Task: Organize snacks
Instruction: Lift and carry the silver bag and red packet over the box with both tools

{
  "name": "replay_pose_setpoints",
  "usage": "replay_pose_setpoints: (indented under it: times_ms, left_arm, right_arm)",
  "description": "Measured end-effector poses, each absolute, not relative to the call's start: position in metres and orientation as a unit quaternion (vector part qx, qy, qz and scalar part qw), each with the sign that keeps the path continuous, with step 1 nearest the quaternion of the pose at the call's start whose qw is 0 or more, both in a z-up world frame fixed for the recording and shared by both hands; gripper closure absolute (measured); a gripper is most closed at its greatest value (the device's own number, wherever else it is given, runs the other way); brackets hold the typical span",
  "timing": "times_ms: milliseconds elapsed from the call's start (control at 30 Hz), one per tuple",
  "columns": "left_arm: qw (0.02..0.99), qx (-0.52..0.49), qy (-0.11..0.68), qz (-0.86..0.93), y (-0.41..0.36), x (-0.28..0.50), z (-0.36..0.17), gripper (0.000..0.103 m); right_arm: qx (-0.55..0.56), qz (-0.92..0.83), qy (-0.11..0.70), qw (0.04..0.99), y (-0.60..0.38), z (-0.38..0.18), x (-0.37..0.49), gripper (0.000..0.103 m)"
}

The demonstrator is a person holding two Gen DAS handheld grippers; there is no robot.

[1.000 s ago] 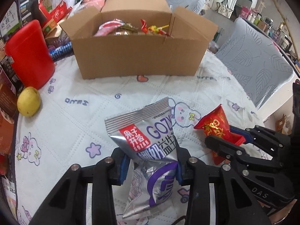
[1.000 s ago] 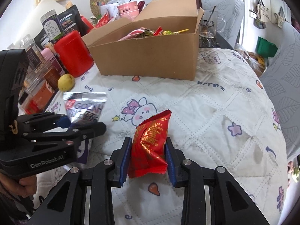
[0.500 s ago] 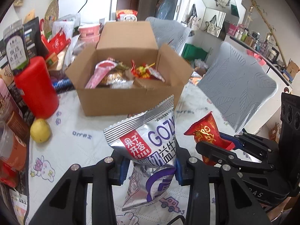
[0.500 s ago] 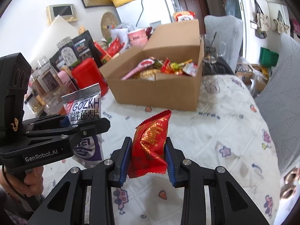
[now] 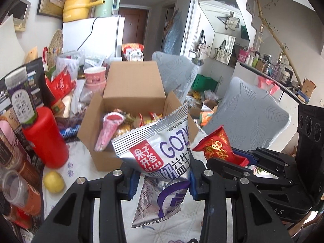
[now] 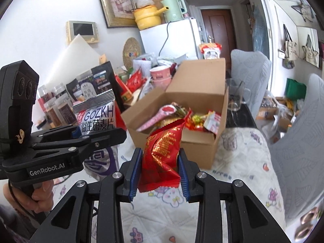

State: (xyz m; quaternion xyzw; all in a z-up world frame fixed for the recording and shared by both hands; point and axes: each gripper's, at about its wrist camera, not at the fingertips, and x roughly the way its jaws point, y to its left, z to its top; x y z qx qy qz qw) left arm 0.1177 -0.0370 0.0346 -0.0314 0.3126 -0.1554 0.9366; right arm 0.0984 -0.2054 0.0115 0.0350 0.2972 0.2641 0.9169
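Through the left wrist view, you are holding the silver packet (image 5: 162, 162) in the left gripper (image 5: 162, 180), whose blue pads are pressing in on the packet's lower half, so the jaws are closed only as far as the bag allows. The packet is standing roughly upright with its long axis along the fingers, crimped top edge tilting up and away, tail hanging below the pads over the bench (image 5: 85, 166). The cardboard box (image 5: 131, 101) is lying straight ahead and slightly left of the packet, lid flap standing open at the back and snacks already piled inside. The packet's top edge is overlapping the box's near rim in this view, so the coming move looks like a short forward carry over that front wall. Just to the right, the right gripper (image 5: 232, 158) is holding the red packet (image 5: 217, 145) beside yours.

Through the right wrist view, you are pinching the red packet (image 6: 162, 156) between the right gripper's (image 6: 159, 174) pads, closed onto its crinkled middle. It is standing upright, pointed top corner leaning right, gold print facing you. The box (image 6: 202, 151) is sitting directly ahead, its open mouth just past the packet's tip. The left gripper (image 6: 97, 139) is level with yours on the left with its silver packet (image 6: 97, 117), seemingly about as near the box.
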Motion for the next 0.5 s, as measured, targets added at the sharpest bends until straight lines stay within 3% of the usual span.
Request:
replay_pose_setpoints:
  times_ms: [500]
  left_arm:
    - [0.952,-0.032,0.267,-0.146,-0.025,0.189,0.061,0.065]
  right_arm:
    - [0.02,0.267,0.248,0.931,-0.195,0.053,0.164,0.069]
